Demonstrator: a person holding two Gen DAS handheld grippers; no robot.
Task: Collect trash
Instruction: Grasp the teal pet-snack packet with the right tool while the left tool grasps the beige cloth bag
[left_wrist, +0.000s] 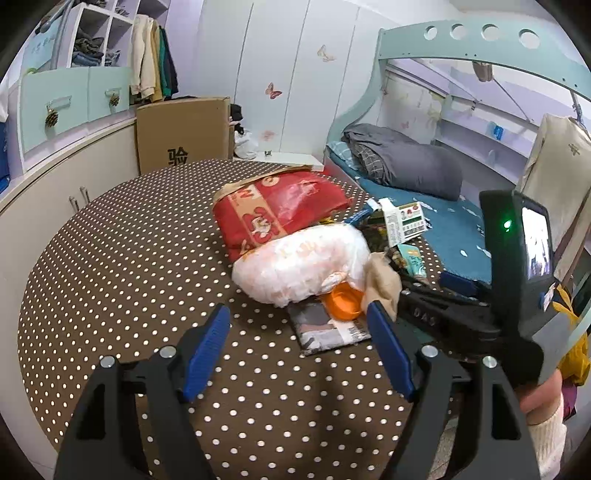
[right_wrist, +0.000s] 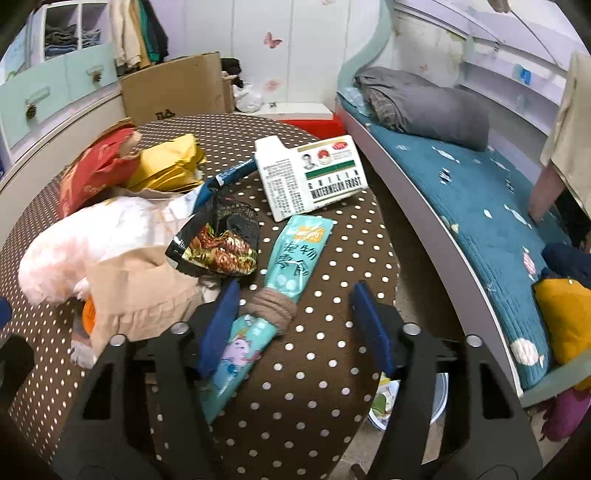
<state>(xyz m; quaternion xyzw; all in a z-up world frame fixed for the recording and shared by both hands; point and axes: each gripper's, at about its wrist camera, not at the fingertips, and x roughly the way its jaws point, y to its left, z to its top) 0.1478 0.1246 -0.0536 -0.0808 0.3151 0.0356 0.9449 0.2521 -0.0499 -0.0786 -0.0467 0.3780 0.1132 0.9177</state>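
Trash lies heaped on a round brown polka-dot table (left_wrist: 129, 258). In the left wrist view my left gripper (left_wrist: 297, 310) stands open just short of a white plastic bag (left_wrist: 299, 266), an orange cap (left_wrist: 343, 301) and a flat grey packet (left_wrist: 328, 332); a red bag (left_wrist: 280, 214) lies behind. In the right wrist view my right gripper (right_wrist: 295, 325) is open over a long teal packet (right_wrist: 291, 254) with a brown sock roll (right_wrist: 273, 304) on it, near the left pad; the right pad is clear of it. A white box (right_wrist: 314, 177) and a dark snack wrapper (right_wrist: 218, 243) lie beyond.
A beige cloth (right_wrist: 140, 291) and a yellow bag (right_wrist: 170, 162) are in the heap. A bed with a teal cover (right_wrist: 480, 206) runs along the right of the table. A round container (right_wrist: 406, 402) with scraps sits on the floor below the table edge. A cardboard box (left_wrist: 181, 136) stands behind.
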